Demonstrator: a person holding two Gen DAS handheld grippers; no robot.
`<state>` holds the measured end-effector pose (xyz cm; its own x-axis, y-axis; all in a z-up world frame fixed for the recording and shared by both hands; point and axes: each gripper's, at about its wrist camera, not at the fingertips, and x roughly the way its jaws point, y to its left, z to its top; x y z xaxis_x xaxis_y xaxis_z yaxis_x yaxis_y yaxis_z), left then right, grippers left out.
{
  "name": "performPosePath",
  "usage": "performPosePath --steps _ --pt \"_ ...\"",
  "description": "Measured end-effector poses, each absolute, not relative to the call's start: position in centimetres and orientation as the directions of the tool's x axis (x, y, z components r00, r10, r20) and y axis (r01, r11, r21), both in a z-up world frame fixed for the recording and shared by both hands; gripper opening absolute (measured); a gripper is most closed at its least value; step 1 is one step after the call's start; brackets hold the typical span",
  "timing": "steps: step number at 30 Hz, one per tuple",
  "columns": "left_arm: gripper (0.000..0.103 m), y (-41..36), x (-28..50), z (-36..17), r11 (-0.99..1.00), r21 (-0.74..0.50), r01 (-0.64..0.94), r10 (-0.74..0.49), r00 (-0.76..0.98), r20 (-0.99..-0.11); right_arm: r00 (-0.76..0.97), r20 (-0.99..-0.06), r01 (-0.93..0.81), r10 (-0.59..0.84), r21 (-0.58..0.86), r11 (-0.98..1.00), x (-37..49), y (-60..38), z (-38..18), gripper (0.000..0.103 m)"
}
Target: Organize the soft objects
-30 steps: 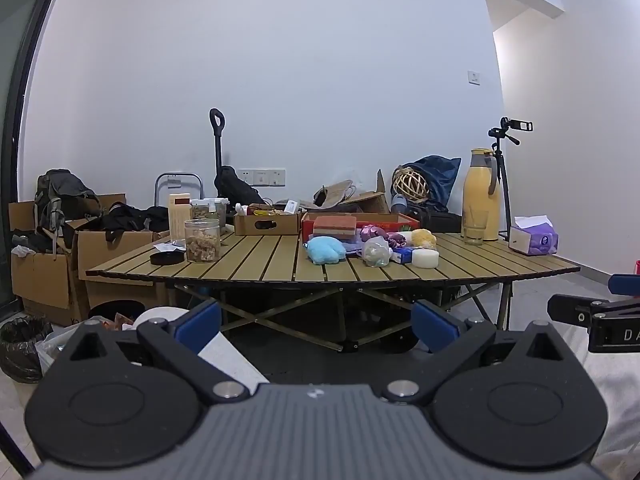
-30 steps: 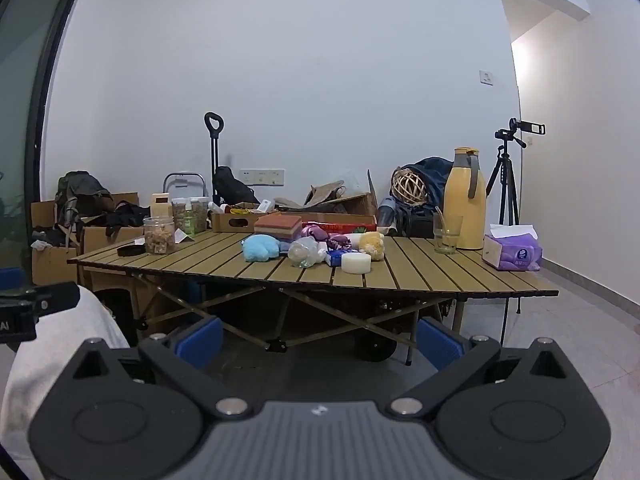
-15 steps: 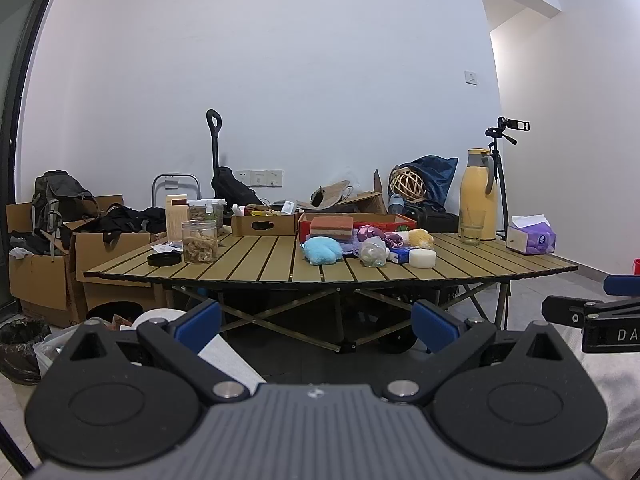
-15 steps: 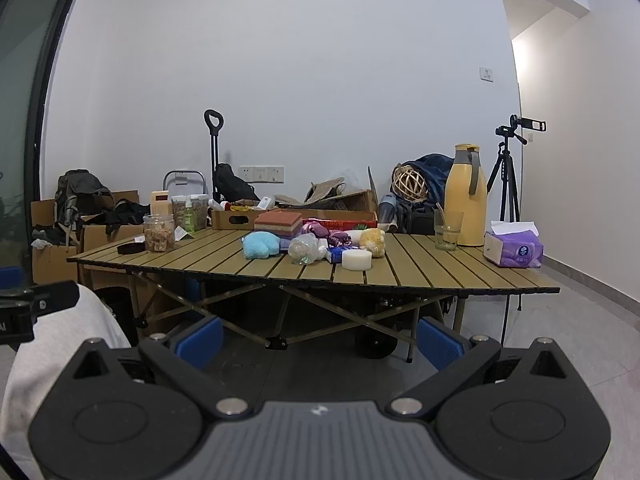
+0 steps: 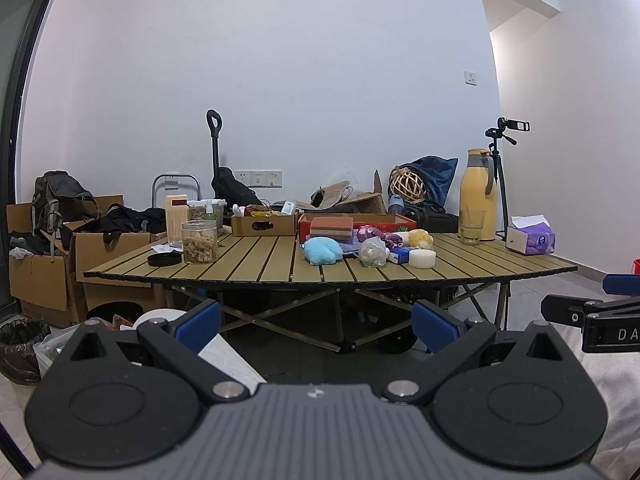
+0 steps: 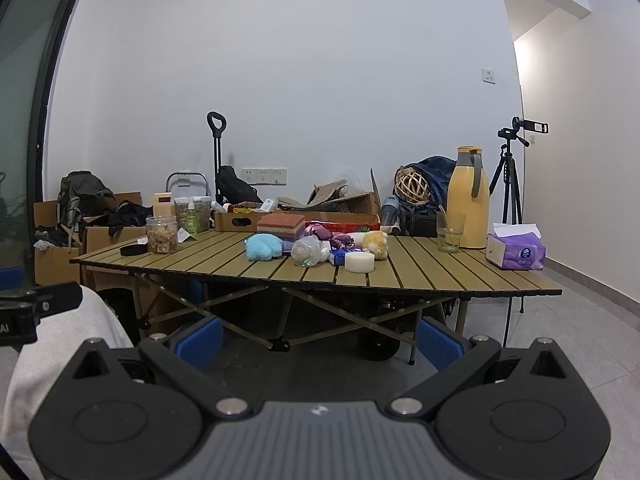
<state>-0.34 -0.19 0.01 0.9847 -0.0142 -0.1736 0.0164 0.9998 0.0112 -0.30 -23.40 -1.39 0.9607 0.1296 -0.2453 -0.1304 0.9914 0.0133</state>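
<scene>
The soft things lay in a cluster near the middle of the slatted table (image 5: 256, 256), well ahead of and above both of my grippers. In that cluster, a blue plush (image 5: 322, 251) sat nearest my left side, with a stacked sponge block (image 5: 331, 227) just behind it. A crumpled clear bag (image 5: 373, 252) lay beside the plush, a white round sponge (image 5: 423, 258) sat at the near edge of the cluster, and a yellow sponge (image 5: 420, 239) and a purple cloth (image 5: 372, 234) lay behind those.

My left gripper (image 5: 316, 322) was held low, short of the table edge, its blue fingers (image 5: 199, 321) spread wide with nothing between them. My right gripper (image 6: 319, 339) was held likewise, fingers (image 6: 438, 342) spread and empty, aimed below the tabletop.

Farther left of the cluster stood a jar (image 5: 199, 241) with a black lid (image 5: 164, 259) lying beside it. Farther right stood a yellow flask (image 6: 468, 213), a glass (image 6: 450, 231) touching or just in front of it, and a tissue pack (image 6: 516, 252) near the table's right end. A tripod (image 6: 510, 176) stood behind the table.
</scene>
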Motion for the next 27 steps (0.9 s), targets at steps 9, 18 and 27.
performPosePath --steps 9,18,27 --pt "0.103 -0.19 -0.34 0.05 1.0 0.012 0.016 -0.014 0.985 -0.174 0.961 -0.245 -0.129 0.129 0.016 0.991 -0.47 -23.51 -1.3 0.103" --pt "0.103 -0.2 -0.36 0.05 1.0 0.011 0.016 -0.014 0.985 -0.173 0.961 -0.245 -0.13 0.13 0.018 0.991 -0.43 -23.52 -1.36 0.103" --pt "0.103 -0.12 -0.36 0.13 1.0 0.012 0.016 -0.014 0.985 -0.171 0.961 -0.244 -0.13 0.13 0.018 0.991 -0.49 -23.53 -1.4 0.103"
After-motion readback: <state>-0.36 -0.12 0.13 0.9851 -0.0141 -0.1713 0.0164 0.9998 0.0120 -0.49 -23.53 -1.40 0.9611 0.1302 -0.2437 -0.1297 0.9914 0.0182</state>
